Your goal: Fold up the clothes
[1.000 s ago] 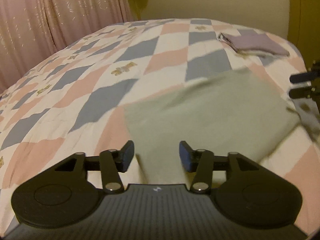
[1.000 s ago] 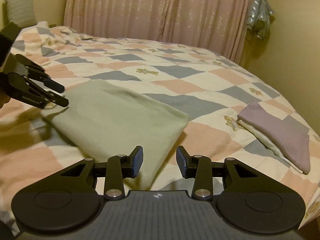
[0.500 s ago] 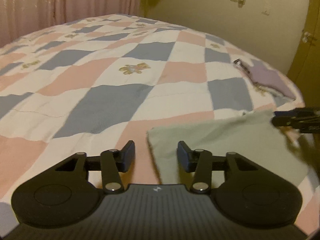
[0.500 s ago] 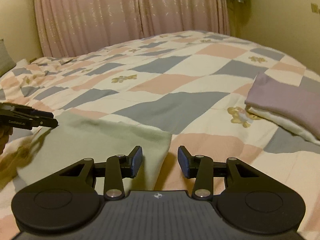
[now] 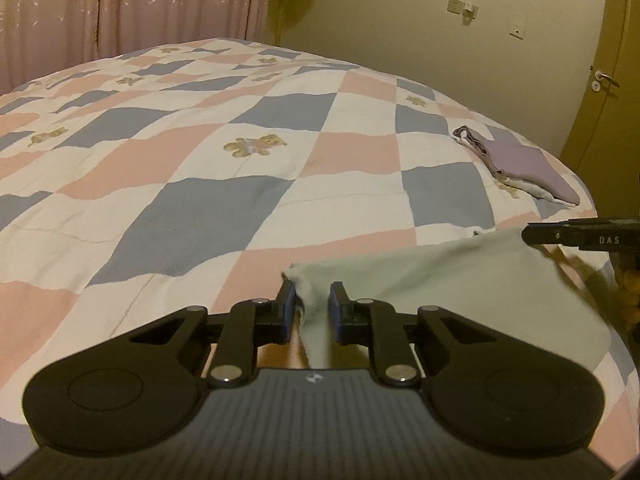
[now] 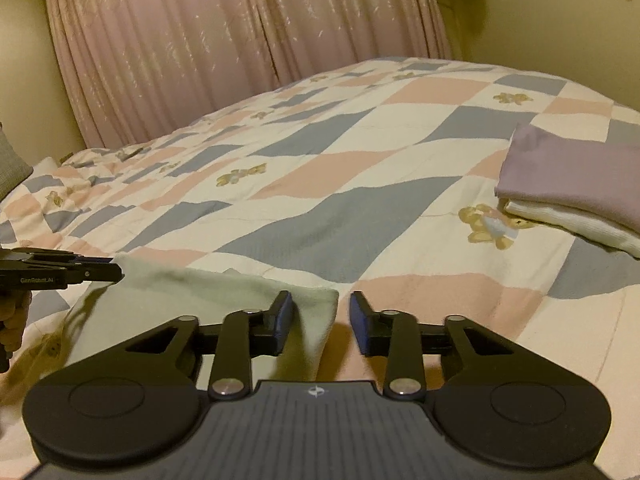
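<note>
A folded pale green cloth (image 5: 460, 280) lies on the checkered bed quilt (image 5: 208, 208) close in front of both grippers. My left gripper (image 5: 313, 306) is shut on the cloth's near left corner, which bunches up between the pads. The right gripper's black tip (image 5: 576, 236) shows at the cloth's far right edge. In the right wrist view the cloth (image 6: 192, 304) has its right corner between my right gripper's (image 6: 320, 318) open pads, which do not pinch it. The left gripper (image 6: 68, 274) shows at the cloth's left edge.
A folded stack with a purple cloth on a white one (image 5: 524, 168) (image 6: 576, 184) lies toward the bed's right edge. Pink curtains (image 6: 240, 40) hang behind the bed. A yellow wall and a door (image 5: 600, 80) stand to the right.
My left gripper has closed on the green cloth's corner and lifted it a little. My right gripper has moved closer to the cloth's other corner and stays open.
</note>
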